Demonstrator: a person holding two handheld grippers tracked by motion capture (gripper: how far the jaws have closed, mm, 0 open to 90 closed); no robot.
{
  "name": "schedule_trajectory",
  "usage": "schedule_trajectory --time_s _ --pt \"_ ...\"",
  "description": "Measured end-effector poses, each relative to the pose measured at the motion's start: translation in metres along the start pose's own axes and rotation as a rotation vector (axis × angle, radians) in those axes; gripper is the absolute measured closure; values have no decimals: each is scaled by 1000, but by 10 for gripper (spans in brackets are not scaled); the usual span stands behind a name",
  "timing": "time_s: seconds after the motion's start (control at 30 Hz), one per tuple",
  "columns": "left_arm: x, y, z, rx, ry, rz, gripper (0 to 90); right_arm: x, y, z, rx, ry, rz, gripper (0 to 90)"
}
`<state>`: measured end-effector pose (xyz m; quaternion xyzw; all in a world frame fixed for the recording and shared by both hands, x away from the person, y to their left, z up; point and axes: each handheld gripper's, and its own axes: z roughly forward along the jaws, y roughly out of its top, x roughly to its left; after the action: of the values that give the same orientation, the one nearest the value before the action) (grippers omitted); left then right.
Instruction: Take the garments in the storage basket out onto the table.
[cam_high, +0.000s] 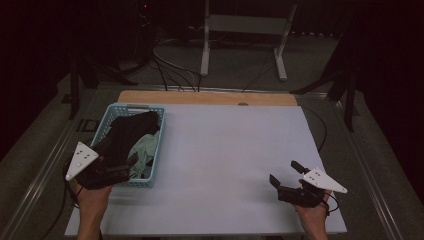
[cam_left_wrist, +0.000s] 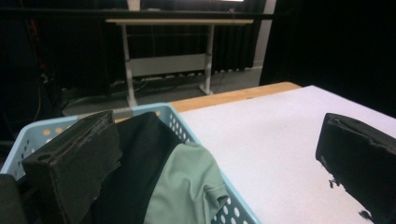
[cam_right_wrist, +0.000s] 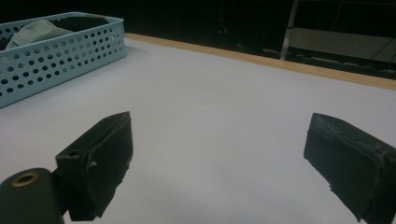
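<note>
Dark curtains and a bare desk frame close off the room behind our white surface (cam_high: 235, 165), and all the work sits at its left edge. We hold the left tool (cam_left_wrist: 215, 163) at the near end of the blue basket (cam_high: 111, 117), its jaws spread wide with nothing between them; one jaw hangs over the clothes, the other over the surface outside the basket wall. Below them the black garment (cam_left_wrist: 140, 154) lies heaped along the basket, and the pale green garment (cam_left_wrist: 187, 186) drapes over the near rim. Our right tool (cam_right_wrist: 217, 163) rests well apart, low over the bare surface at the near right, jaws equally wide and empty. We judge the next move to be a pick from the basket, and the straddle is the first risk: if we close as we stand, the jaws could pinch the perforated wall along with the cloth and drag or tip the light basket. The second risk is the tangle; the two garments overlap, so a deep bite may lift both at once, or snag green cloth on the rim. A shallow bite on the slack fabric may simply slip out as we lift. The far right tool cannot steady the basket from where it is, so any pull on the basket goes unchecked.
</note>
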<state>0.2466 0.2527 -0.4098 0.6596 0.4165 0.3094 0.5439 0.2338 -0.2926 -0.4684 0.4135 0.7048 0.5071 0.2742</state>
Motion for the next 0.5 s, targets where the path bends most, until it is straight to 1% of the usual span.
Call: schedule_trajectory --time_s 0.2,0.37,0.5 --pt "1 1 -2 -30 -8 3 0 0 0 0 -5 -4 3 79" --pt "0 1 1 -25 -2 14 0 0 0 1 -3 -6 7 79" --pt "0 2 2 -19 -6 10 0 0 -1 1 -4 -8 11 79"
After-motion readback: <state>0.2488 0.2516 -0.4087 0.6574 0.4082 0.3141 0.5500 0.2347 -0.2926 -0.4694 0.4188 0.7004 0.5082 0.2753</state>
